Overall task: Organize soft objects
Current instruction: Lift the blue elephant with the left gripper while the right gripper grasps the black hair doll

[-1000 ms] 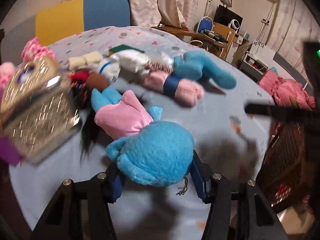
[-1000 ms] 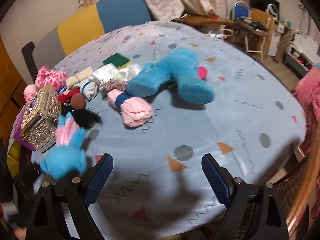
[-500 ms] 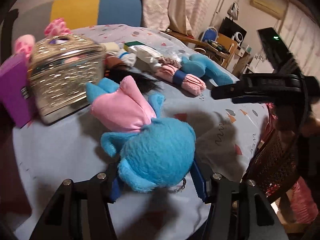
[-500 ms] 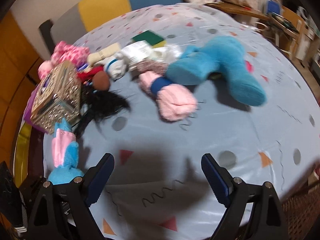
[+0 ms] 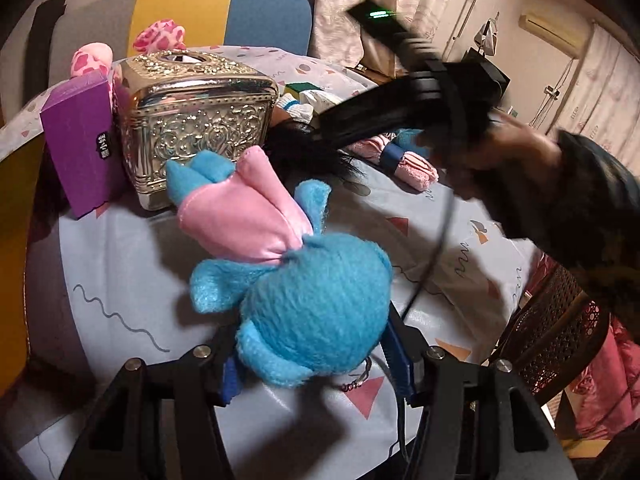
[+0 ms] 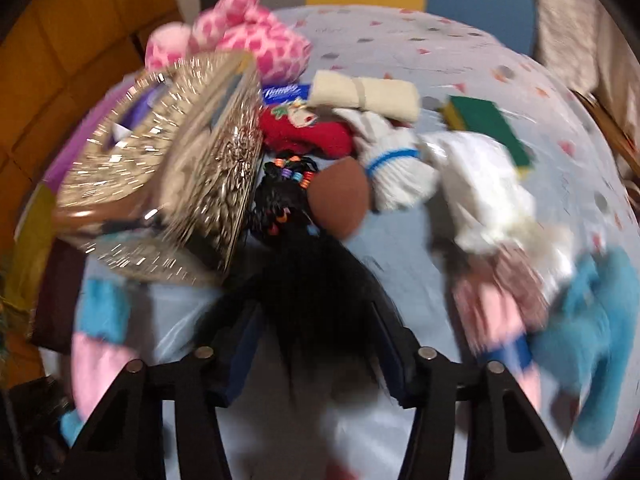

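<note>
My left gripper [image 5: 316, 372] is shut on the head of a small blue plush toy in a pink dress [image 5: 316, 312], low over the patterned tablecloth [image 5: 120, 280]. My right gripper [image 6: 316, 344] points down over a doll's long black hair [image 6: 312, 280]. Its jaws are closing with the hair between them, and blur hides whether the pads press on it. The doll's brown head [image 6: 340, 196] lies just beyond. In the left wrist view the right gripper shows as a dark blur [image 5: 400, 108] held by a dark-sleeved hand.
A gold ornate box [image 5: 192, 120] and a purple box [image 5: 80, 148] stand left of the doll. Behind lie a pink spotted plush [image 6: 248, 36], red sock [image 6: 304, 136], white sock [image 6: 396, 172] and green sponge [image 6: 488, 128]. A big blue plush [image 6: 592, 340] lies right. A wicker chair [image 5: 560, 340] stands at the edge.
My right gripper swept left across the table to the doll's black hair, rolled, and its jaws narrowed. My left gripper carried the blue plush closer to the gold box.
</note>
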Demonstrator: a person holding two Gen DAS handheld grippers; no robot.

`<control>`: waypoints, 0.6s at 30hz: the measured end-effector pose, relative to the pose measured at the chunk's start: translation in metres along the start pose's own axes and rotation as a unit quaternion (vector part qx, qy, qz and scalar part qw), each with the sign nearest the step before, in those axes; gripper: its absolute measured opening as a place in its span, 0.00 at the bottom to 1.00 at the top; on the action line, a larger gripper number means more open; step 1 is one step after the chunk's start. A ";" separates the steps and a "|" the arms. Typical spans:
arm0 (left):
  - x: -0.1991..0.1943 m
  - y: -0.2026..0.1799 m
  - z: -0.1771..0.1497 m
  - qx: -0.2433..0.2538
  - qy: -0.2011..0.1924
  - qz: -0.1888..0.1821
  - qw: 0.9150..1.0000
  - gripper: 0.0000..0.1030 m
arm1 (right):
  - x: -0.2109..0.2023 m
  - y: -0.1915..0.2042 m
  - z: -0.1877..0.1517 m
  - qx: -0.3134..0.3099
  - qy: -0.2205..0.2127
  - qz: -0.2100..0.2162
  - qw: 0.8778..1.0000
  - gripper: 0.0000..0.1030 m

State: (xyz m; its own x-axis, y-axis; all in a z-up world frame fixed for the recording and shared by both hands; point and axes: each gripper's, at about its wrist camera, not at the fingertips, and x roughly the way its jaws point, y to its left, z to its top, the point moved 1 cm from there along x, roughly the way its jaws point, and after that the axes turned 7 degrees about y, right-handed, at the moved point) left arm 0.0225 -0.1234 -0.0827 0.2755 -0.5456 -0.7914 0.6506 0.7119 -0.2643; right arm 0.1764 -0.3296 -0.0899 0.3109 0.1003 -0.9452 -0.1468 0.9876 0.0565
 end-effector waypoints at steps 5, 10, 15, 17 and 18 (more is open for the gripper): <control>0.005 0.005 0.002 -0.016 0.012 -0.009 1.000 0.59 | 0.032 0.005 0.020 -0.016 0.017 -0.006 1.000 0.22; 0.009 0.006 0.001 -0.021 0.017 -0.014 1.000 0.57 | 0.021 -0.009 0.001 0.014 0.011 0.011 1.000 0.06; 0.009 0.005 -0.001 -0.020 0.012 -0.015 1.000 0.56 | 0.008 -0.028 -0.050 0.058 0.024 0.017 0.998 0.07; 0.008 0.005 -0.001 -0.023 0.011 -0.015 1.000 0.55 | 0.002 -0.031 -0.071 0.069 0.022 0.018 0.997 0.07; 0.007 0.006 -0.001 -0.024 0.012 -0.015 1.000 0.55 | -0.002 -0.031 -0.082 0.074 0.023 0.016 0.997 0.07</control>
State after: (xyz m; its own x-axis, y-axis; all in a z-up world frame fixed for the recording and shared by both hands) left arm 0.0276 -0.1224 -0.0908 0.2401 -0.5566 -0.7953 0.6231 0.7166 -0.3134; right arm 0.1033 -0.3705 -0.1164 0.2651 0.1290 -0.9556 -0.0150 0.9914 0.1297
